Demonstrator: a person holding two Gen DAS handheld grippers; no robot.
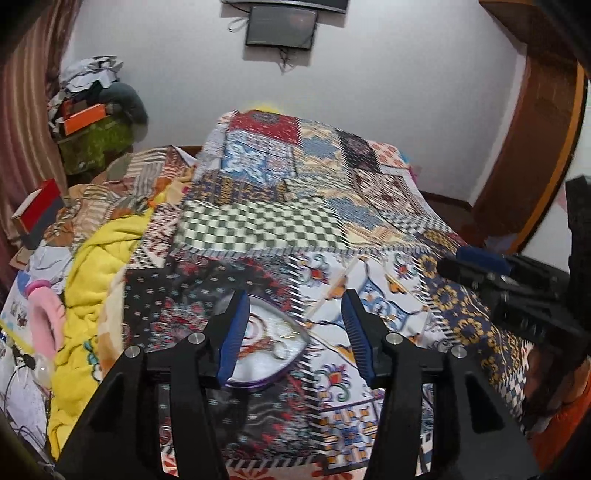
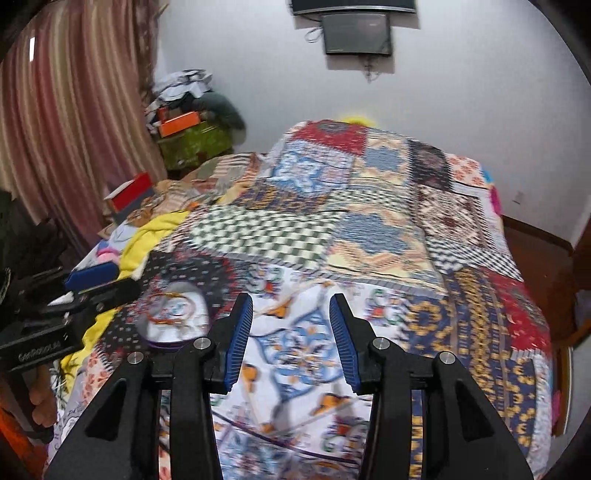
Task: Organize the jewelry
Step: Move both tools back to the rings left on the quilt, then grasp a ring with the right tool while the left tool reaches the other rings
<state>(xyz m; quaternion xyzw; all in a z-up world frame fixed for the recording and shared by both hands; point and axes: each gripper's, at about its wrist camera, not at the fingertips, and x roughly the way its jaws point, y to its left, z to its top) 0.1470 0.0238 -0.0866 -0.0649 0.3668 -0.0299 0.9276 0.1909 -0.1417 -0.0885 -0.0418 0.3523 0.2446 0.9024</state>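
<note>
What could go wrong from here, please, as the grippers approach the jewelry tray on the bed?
1. The heart-shaped, purple-rimmed tray lies on a soft patchwork bedspread, so a push on its rim may tip it.
2. The thin bangles and threads inside blend with the busy print; both views are blurred, so a grasp may miss.
3. The left gripper, jaws open, partly hides the tray.

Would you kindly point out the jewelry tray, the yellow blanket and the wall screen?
jewelry tray [image 1: 266, 347]: left wrist view, its pale inside.
yellow blanket [image 1: 99, 254]: left wrist view, a fold.
wall screen [image 2: 356, 33]: right wrist view, its dark glass.
</note>
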